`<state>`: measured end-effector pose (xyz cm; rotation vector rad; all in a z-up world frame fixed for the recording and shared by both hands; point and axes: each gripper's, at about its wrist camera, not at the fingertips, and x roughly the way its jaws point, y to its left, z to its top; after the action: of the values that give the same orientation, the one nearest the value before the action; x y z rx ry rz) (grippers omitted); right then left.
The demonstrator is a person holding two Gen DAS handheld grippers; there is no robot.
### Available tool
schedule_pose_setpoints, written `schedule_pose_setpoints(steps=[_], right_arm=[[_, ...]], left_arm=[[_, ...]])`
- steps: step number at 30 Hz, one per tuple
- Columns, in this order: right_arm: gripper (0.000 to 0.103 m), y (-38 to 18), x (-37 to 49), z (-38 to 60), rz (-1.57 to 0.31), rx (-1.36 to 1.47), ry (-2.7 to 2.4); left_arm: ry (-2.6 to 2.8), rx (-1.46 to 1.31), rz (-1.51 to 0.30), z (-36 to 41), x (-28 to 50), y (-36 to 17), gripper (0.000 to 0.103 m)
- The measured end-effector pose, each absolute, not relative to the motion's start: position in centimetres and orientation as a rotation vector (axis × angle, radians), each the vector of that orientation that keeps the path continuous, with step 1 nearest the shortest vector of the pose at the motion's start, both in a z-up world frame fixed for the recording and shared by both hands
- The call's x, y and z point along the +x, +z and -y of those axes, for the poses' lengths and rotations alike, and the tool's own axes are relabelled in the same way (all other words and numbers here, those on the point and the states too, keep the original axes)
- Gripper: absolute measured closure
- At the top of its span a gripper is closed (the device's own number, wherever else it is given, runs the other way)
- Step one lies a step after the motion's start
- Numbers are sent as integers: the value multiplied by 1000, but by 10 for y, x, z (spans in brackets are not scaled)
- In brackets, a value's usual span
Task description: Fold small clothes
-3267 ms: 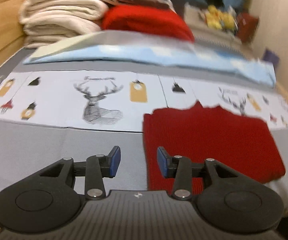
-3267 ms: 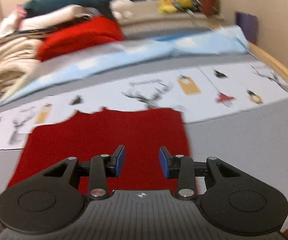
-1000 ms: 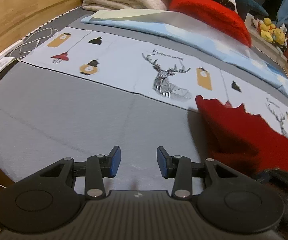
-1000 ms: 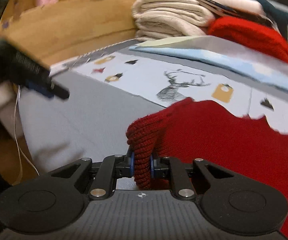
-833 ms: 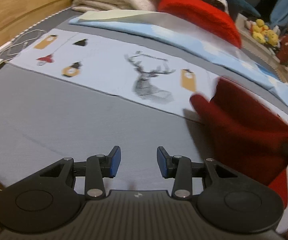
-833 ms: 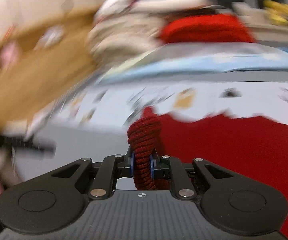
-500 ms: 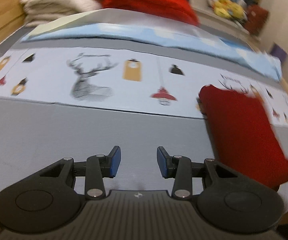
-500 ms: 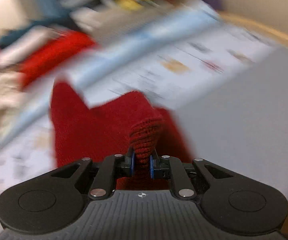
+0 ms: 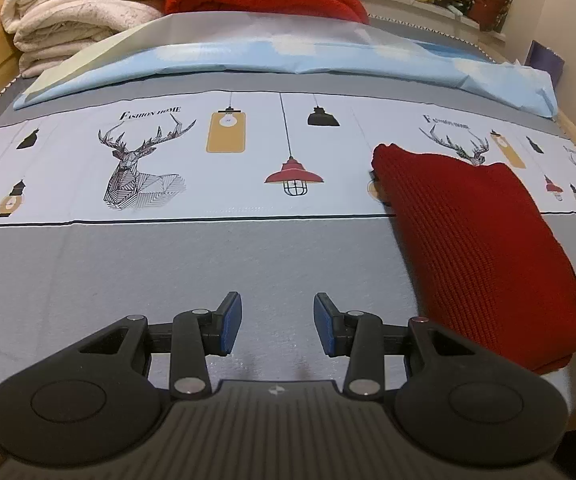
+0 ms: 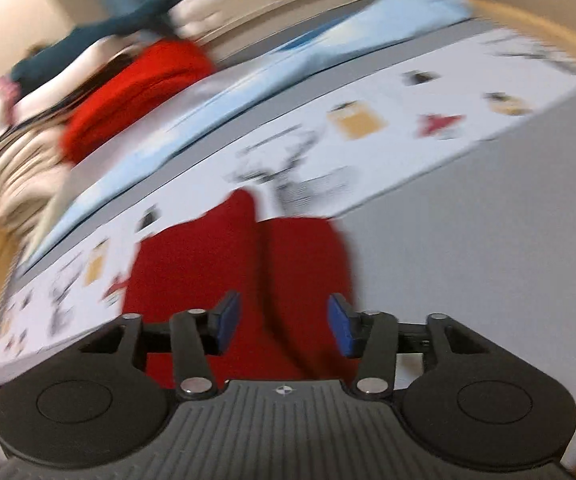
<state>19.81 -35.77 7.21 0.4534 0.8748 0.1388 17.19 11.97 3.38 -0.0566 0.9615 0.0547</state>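
Grey bedspread [image 9: 136, 264], deer-print band; folded red knit [image 9: 475, 240] lies there; left jaws part-open, empty; right jaws opening, pressing nothing

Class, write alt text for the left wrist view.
A folded dark red knit garment lies at the right on a grey bed cover with a printed deer and lamp band. The left gripper hovers open over bare cover, beside it.

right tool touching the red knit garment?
Apart. Right wrist view: the right tool has jaws opening, with blue pads clear of the red knit garment lying beneath them.
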Motion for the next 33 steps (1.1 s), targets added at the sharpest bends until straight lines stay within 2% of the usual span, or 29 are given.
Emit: schedule_pose_setpoints(steps=[3,4,6,7,10,12,13,15,19,23,26,29,33], right_arm=[[47,45,216,332,-926,434,181],[49,32,224,323,-996,422,174],[60,23,232,314,-1041,420,187],[83,25,233,309,-1026,406,210],[86,43,222,313,-927,406,263],[88,65,207,336,-796,555,318],[89,76,197,348,-729,618,358],[89,85,185,351,-712,550,372],[88,45,189,345,-999,328,249],[81,57,184,353,-916,347,228],[75,59,183,350,-902,351,257],[73,30,190,337,-1078,220,246],[71,19,199,336,-1141,191,204]], left_arm=[[62,-65,-959,-124,174,34,59],[64,-75,-958,-125,175,34,59],[64,-105,-955,-126,178,34,59],[58,-122,-954,-124,179,35,59],[8,-164,-945,-111,182,35,59],[-55,-167,-925,-93,184,37,59],[-91,-167,-916,-83,185,38,57],[-174,-163,-904,-62,188,37,54],[-305,-137,-919,-14,193,26,54],[-371,-80,-953,21,194,9,53],[-376,11,-1048,39,198,-17,54],[-345,139,-1243,47,198,-59,50],[-356,34,-1262,33,203,-54,51]])
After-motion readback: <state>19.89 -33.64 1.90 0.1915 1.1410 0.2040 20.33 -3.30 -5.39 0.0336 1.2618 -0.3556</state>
